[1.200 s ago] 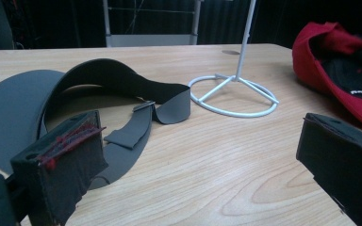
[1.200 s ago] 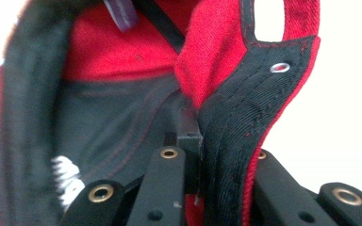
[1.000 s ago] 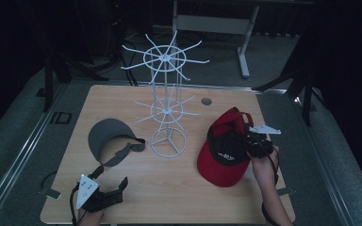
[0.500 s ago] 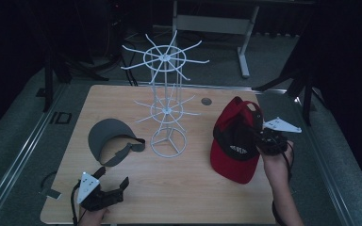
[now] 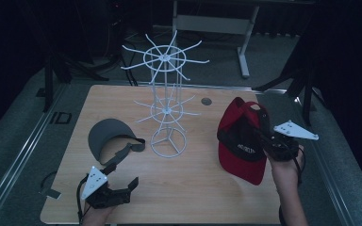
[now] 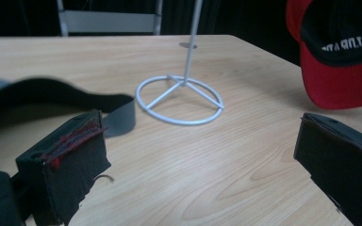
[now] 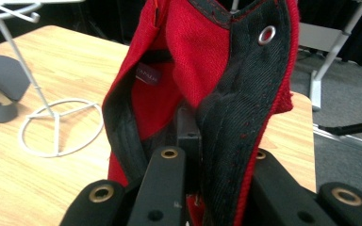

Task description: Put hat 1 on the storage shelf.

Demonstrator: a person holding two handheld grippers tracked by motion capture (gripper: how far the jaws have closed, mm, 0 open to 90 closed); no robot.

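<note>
1. Right now my right gripper [image 5: 272, 143] has its fingers clamped on the back edge of the red cap [image 5: 242, 141], at the right side of the surface [image 5: 198, 188].
2. From the high view, the cap hangs lifted off the surface, brim pointing down and toward the near edge, with the hollow inside facing left.
3. White lettering runs across the cap's black front panel; in the left gripper view it shows mirrored and cut off, and I cannot read it.
4. Through the right gripper view, a small purple label [image 7: 147, 74] is sewn inside the cap; its print is too small for me to read. A metal eyelet [image 7: 267, 34] sits in the black strap.
5. My left gripper [image 5: 118, 190] is at the near left, fingers spread wide with nothing between them.
6. A grey visor [image 5: 109, 138] lies on the surface just beyond it.
7. A white wire rack [image 5: 166, 89] stands at the middle, well apart from the cap.
8. Dark letters "ID" [image 5: 60, 117] mark the left rim.
</note>
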